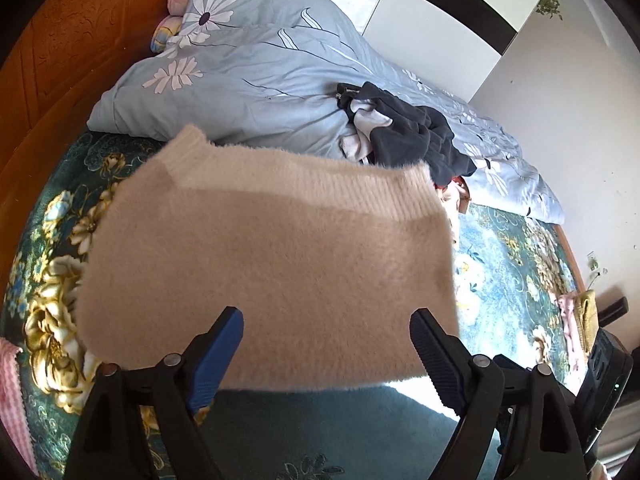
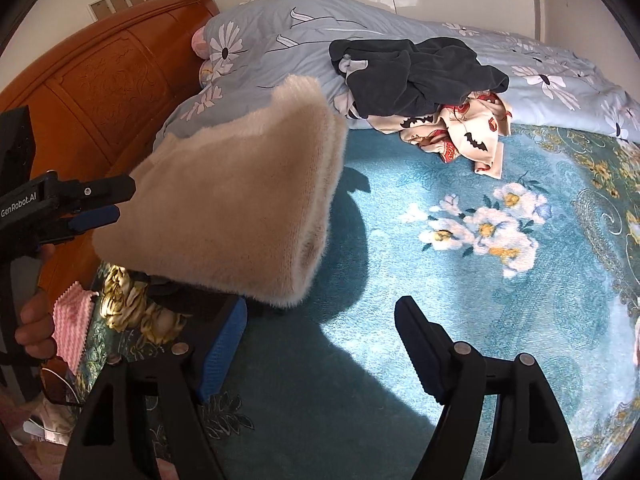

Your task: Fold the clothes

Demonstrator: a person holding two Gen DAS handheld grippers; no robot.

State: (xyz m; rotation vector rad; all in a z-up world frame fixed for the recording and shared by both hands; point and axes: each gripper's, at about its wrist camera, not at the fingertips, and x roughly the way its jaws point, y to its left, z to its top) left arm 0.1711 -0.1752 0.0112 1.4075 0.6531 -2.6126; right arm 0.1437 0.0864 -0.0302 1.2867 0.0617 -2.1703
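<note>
A folded beige fuzzy sweater fills the middle of the left wrist view, just beyond my left gripper, whose fingers stand wide open in front of its lower edge. From the right wrist view the sweater sits raised above the teal floral bedspread and casts a shadow below. Its low corner covers the tip of the left finger of my right gripper, which is open. The left gripper shows side-on at the sweater's left edge, held by a person's hand. I cannot tell what supports the sweater.
A dark garment and a cream bat-print garment lie crumpled against a blue-grey flowered quilt. A wooden headboard bounds the left. A pink cloth lies at the bed's near left edge. White wardrobe doors stand behind.
</note>
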